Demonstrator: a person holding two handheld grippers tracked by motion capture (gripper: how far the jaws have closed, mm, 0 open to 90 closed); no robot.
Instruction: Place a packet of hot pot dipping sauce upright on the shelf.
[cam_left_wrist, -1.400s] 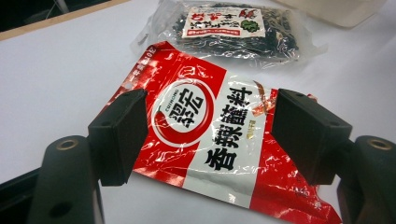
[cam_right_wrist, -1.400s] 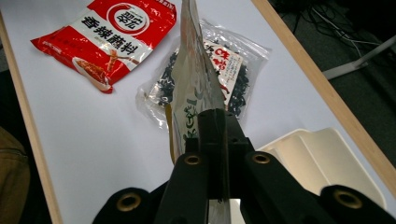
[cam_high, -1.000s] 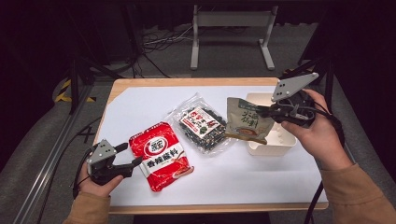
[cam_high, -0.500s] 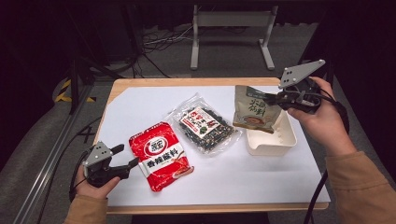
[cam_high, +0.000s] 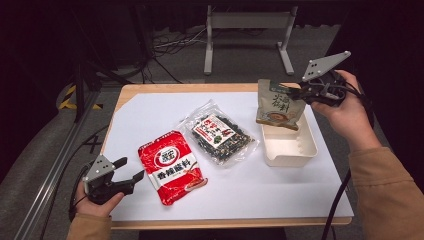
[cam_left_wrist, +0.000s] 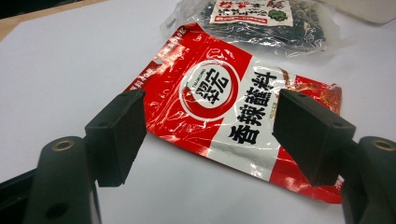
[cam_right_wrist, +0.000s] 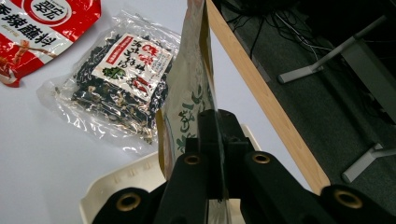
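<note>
- While the right gripper (cam_high: 300, 94) pinches the tan pouch (cam_high: 276, 105) over the tray (cam_high: 292, 150) near the desk's far right corner, it could slip free
- Left gripper (cam_high: 131, 170) fingers stand wide, empty, beside the red packet (cam_high: 171, 166)

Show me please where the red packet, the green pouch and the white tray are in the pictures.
red packet (cam_high: 172, 166): high view, on the middle of its printed front.
green pouch (cam_high: 278, 105): high view, on its front face.
white tray (cam_high: 290, 149): high view, on its near wall.
</note>
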